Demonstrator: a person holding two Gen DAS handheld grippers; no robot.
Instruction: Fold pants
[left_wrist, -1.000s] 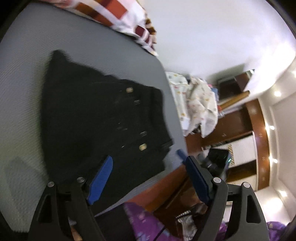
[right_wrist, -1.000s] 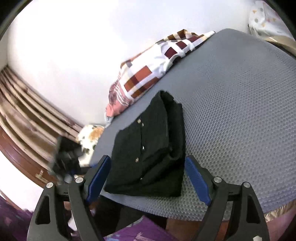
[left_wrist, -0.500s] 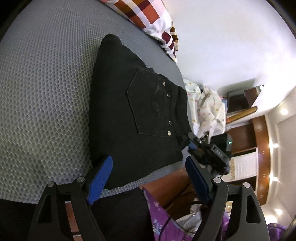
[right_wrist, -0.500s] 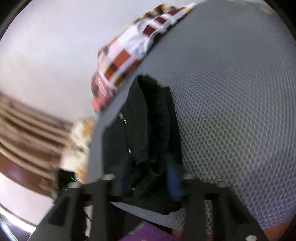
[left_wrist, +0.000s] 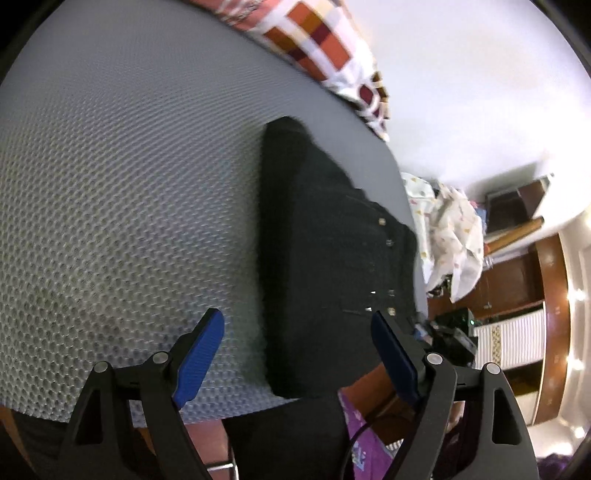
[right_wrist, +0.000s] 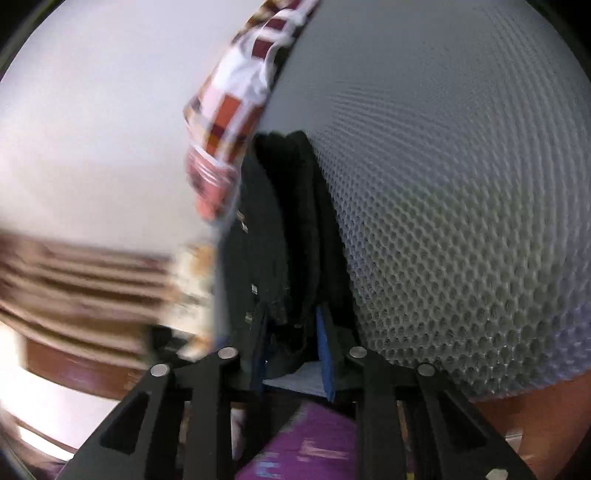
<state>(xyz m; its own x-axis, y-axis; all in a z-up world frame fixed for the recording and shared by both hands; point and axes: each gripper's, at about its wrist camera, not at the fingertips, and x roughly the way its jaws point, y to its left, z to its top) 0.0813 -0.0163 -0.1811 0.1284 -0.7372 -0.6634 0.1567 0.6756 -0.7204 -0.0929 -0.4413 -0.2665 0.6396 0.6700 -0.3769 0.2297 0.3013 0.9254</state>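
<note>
Right tongs (right_wrist: 291, 347): blue pads clamped on the near edge of the folded black denim pants (right_wrist: 284, 240), layers bunched between the pads. Pants stretch away from the tongs along the left border of the grey honeycomb-textured mattress (right_wrist: 461, 221). Red-and-white checked pillow (right_wrist: 240, 96) sits just past the far end of the pants. Left side of this view is motion-blurred.

Left tongs (left_wrist: 297, 347): pads spread wide, gripping nothing, hovering at the near mattress (left_wrist: 129, 203) edge. Pants (left_wrist: 325, 258) lie ahead, nearer the right pad, rivets up. Checked pillow (left_wrist: 325, 48) far ahead. Crumpled white printed cloth (left_wrist: 450, 236) off to the right, beyond the mattress.
</note>
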